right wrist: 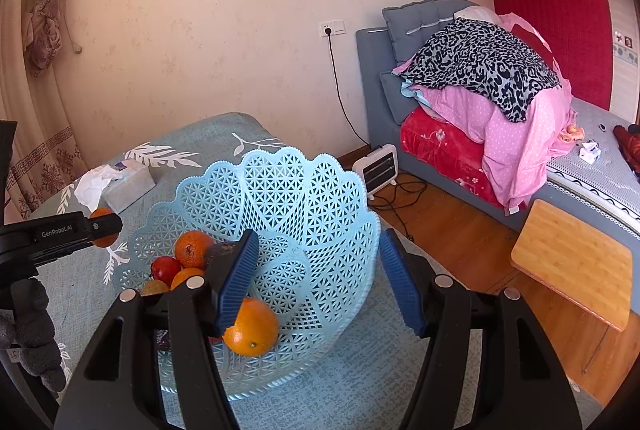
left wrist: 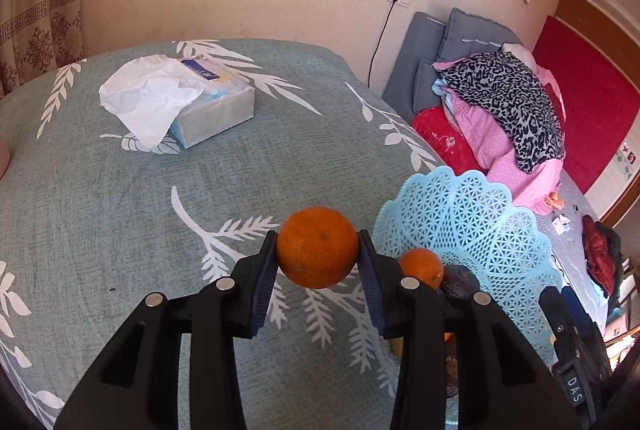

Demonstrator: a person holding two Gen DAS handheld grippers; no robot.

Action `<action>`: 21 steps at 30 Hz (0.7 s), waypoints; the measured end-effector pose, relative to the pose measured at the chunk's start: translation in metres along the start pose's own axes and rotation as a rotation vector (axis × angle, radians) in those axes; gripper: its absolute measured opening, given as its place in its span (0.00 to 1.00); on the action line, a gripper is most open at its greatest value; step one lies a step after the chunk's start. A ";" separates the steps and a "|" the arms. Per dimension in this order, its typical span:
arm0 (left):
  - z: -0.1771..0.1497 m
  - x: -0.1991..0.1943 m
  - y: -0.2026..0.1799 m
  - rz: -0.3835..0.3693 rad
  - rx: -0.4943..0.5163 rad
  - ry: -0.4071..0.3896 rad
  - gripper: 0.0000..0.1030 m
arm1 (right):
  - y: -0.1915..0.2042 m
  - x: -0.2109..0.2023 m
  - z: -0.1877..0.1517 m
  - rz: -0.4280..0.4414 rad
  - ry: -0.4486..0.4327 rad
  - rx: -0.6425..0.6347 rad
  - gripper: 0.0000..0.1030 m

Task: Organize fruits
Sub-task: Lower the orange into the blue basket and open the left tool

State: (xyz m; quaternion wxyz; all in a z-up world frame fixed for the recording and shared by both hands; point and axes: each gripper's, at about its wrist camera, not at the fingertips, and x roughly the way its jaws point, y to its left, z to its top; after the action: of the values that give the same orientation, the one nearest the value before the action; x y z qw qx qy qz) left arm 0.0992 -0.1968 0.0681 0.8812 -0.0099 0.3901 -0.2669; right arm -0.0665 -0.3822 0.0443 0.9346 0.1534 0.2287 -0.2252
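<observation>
A counter (left wrist: 120,209) draped in a grey-green cloth with white leaf prints carries everything. On its right part sits a pale blue lattice fruit basket (right wrist: 320,197) with scalloped walls; a loose orange (right wrist: 251,328) lies in it towards the front, and further back are another orange (right wrist: 192,248), a red fruit (right wrist: 165,268) and some darker pieces too hidden to name. A tissue box (left wrist: 216,109) with a sheet pulled out stands well apart at the far left. The right hand-held gripper (right wrist: 316,284) hangs over the basket with its blue pads wide apart and nothing between them. The left hand-held gripper (left wrist: 318,262) is clamped on a held orange (left wrist: 318,248), lifted off the cloth just beside the basket rim.
</observation>
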 end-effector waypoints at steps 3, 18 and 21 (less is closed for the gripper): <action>-0.002 -0.006 -0.019 -0.040 0.040 -0.001 0.38 | 0.001 0.002 0.000 0.000 0.002 0.000 0.63; -0.012 -0.031 -0.051 -0.085 0.092 -0.070 0.67 | 0.001 0.002 -0.001 -0.003 0.003 0.002 0.63; -0.019 -0.036 -0.049 0.024 0.116 -0.104 0.75 | 0.001 0.002 -0.001 -0.004 0.000 0.003 0.72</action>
State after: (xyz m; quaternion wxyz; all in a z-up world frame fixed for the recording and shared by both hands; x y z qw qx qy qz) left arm 0.0434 -0.2179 0.0899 0.9025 0.0319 0.3276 -0.2777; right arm -0.0653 -0.3820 0.0430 0.9340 0.1544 0.2286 -0.2273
